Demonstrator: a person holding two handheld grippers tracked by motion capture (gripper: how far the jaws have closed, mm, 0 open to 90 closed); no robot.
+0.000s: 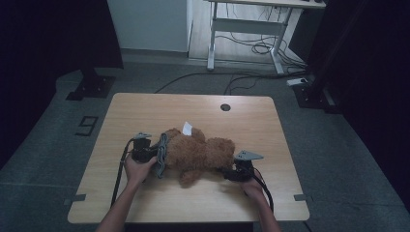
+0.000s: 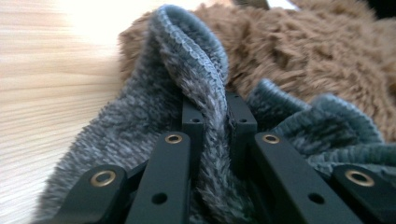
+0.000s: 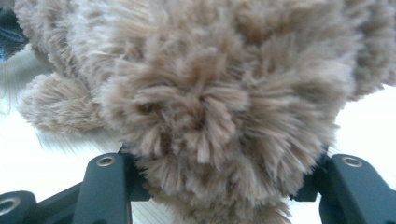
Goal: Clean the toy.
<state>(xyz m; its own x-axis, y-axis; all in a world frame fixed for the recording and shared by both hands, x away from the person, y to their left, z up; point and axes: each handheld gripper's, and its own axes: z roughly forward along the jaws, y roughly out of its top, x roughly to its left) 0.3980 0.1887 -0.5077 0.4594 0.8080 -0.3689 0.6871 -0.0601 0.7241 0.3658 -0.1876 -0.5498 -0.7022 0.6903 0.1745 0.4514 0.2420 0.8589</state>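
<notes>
A brown teddy bear (image 1: pixel 203 154) lies on its side in the middle of the wooden table (image 1: pixel 145 111). A grey knitted garment (image 1: pixel 163 155) wraps its left end. My left gripper (image 1: pixel 153 153) is shut on a raised fold of that grey garment (image 2: pixel 187 60), with the jaws (image 2: pixel 217 116) pinching it and brown fur (image 2: pixel 303 46) just behind. My right gripper (image 1: pixel 227 173) sits at the bear's right end. Its jaws stand wide, one on each side of a thick plush part (image 3: pixel 210 93), which fills the gap and hides the tips of my right gripper (image 3: pixel 215 186).
A white tag (image 1: pixel 186 128) sticks out from the bear's far side. A round cable hole (image 1: pixel 225 107) sits near the table's far edge. Beyond the table stands a white desk frame (image 1: pixel 246 29) with cables on the floor.
</notes>
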